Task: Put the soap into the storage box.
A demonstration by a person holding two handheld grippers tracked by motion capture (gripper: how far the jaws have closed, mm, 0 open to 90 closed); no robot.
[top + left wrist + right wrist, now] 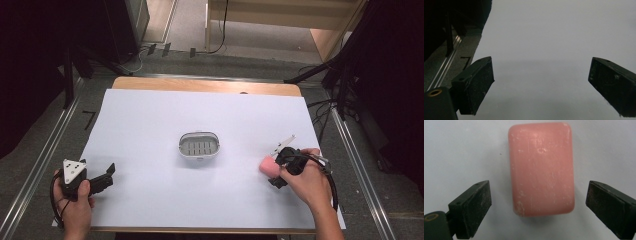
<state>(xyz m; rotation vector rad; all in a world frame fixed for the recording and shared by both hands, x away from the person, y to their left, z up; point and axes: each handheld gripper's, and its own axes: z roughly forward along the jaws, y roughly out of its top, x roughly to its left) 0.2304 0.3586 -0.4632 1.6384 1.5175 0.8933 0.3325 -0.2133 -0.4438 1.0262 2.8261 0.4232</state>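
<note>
A pink bar of soap point(267, 164) lies flat on the white sheet point(150, 125) at the right. In the right gripper view the soap point(541, 170) lies lengthwise between the two black jaws of my right gripper point(537, 186), with a gap on each side and neither pad touching it. In the high view my right gripper point(274, 170) points left at the soap. A white oval soap dish point(199, 156) with a slotted grey floor stands at the middle of the sheet. My left gripper point(107, 178) rests at the front left, open, with bare sheet between its jaws point(541, 62).
The white sheet covers most of a wooden table point(205, 85). Metal rails point(35, 170) run along the floor on both sides. Cables and dark stands sit on the floor beyond the far edge.
</note>
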